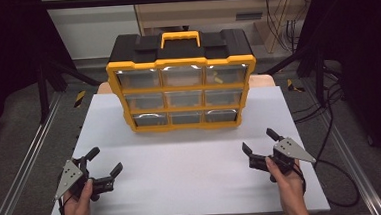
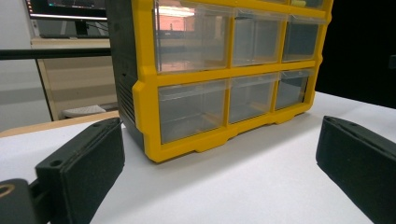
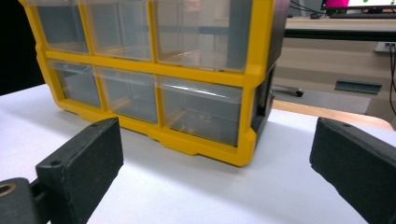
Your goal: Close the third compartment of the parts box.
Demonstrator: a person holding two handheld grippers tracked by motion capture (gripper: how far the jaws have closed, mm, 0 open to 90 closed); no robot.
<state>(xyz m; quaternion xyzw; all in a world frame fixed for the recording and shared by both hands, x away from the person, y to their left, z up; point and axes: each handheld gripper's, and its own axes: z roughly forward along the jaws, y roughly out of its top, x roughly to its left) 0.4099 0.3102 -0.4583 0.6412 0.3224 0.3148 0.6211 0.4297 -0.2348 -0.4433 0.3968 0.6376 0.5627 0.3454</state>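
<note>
Inside top-right drawer (image 1: 225, 74), unclear yellow bit (image 1: 218, 79)

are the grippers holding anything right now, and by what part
Nothing is held. The left gripper and right gripper both stand open over the table, apart from the organizer.
</note>
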